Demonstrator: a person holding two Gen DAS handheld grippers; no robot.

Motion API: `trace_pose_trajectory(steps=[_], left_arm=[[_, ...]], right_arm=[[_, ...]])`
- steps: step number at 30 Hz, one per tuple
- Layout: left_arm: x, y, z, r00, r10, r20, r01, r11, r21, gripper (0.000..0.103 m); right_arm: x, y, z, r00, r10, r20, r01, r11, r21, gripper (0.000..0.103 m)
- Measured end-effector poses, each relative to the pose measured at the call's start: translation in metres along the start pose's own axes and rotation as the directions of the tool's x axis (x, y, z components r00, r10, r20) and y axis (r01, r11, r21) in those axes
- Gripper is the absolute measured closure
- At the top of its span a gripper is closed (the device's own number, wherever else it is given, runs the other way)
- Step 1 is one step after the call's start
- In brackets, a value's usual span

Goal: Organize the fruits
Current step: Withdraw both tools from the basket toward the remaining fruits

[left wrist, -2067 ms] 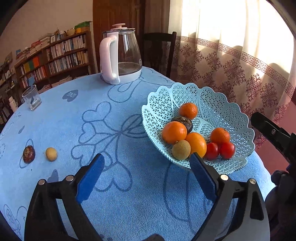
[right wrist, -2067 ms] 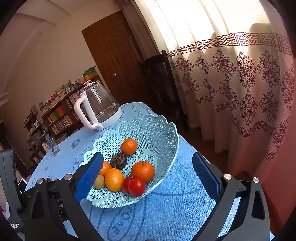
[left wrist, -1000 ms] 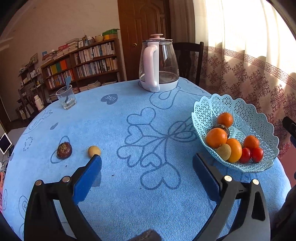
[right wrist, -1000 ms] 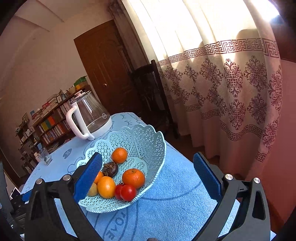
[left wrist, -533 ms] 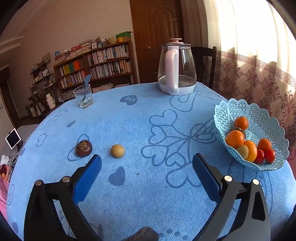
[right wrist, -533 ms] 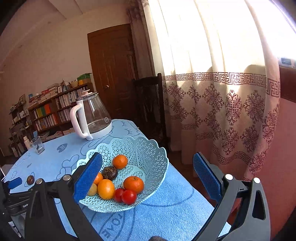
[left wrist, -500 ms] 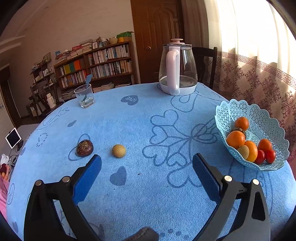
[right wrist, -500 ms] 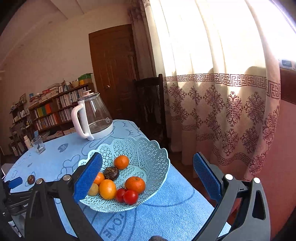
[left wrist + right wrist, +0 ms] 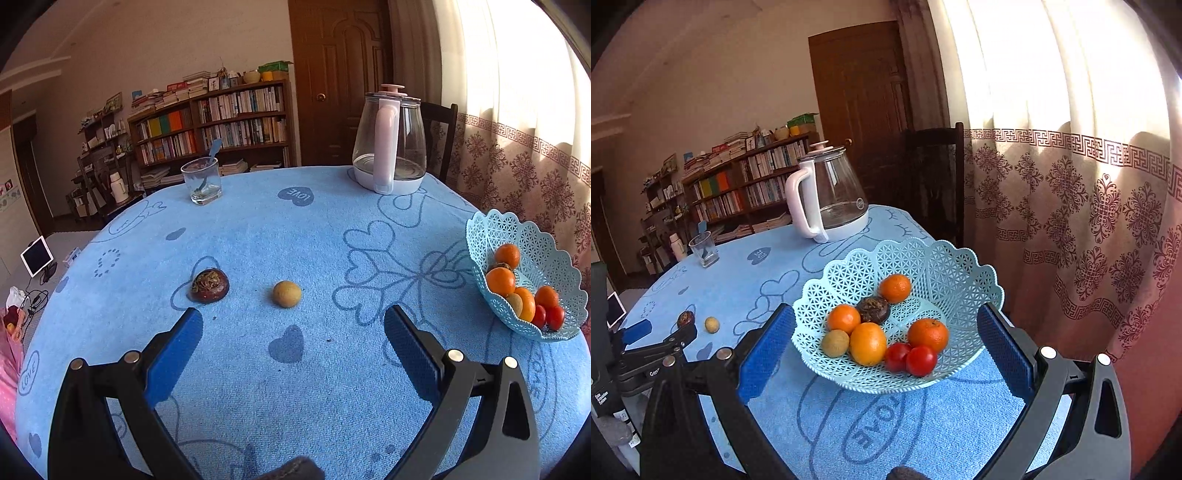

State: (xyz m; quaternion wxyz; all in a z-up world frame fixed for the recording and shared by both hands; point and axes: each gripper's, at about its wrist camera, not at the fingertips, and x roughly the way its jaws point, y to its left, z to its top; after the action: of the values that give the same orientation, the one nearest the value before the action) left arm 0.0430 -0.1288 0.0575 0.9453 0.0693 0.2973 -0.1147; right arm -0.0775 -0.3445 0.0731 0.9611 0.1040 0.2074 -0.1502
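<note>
Left wrist view: left hand-held gripper (image 9: 293, 332) gapes empty, tan fruit (image 9: 287, 293) dead ahead, nearer than the right's reach.

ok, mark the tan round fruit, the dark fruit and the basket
tan round fruit (image 9: 287, 293), left wrist view, centre of its skin
dark fruit (image 9: 209, 285), left wrist view, top of its dome
basket (image 9: 945, 266), right wrist view, far lattice wall

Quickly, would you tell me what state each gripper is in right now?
Left gripper: open, holding nothing.
Right gripper: open, holding nothing.
</note>
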Motion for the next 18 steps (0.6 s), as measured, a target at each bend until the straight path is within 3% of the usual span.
trace_pose_trajectory(steps=[5, 9, 14, 18], left_arm=[[0.010, 0.028, -0.001, 0.998, 0.041, -0.042, -0.044, 0.997, -0.067, 0.005], [0.015, 0.050, -0.002, 0.995, 0.066, -0.069, -0.073, 0.992, -0.104, 0.005], [0.026, 0.081, -0.006, 0.990, 0.065, -0.125, -0.085, 0.983, -0.162, 0.005], [0.036, 0.102, -0.009, 0.985, 0.051, -0.167, -0.087, 0.973, -0.214, 0.005]], right_arm=[[0.008, 0.044, -0.015, 0.993, 0.096, -0.073, -0.104, 0.988, -0.116, 0.003], [0.021, 0.079, -0.034, 0.974, 0.146, -0.174, -0.181, 0.961, -0.210, 0.003], [0.041, 0.106, -0.054, 0.933, 0.179, -0.313, -0.260, 0.935, -0.240, 0.003], [0.051, 0.112, -0.059, 0.906, 0.202, -0.372, -0.296, 0.931, -0.215, 0.003]])
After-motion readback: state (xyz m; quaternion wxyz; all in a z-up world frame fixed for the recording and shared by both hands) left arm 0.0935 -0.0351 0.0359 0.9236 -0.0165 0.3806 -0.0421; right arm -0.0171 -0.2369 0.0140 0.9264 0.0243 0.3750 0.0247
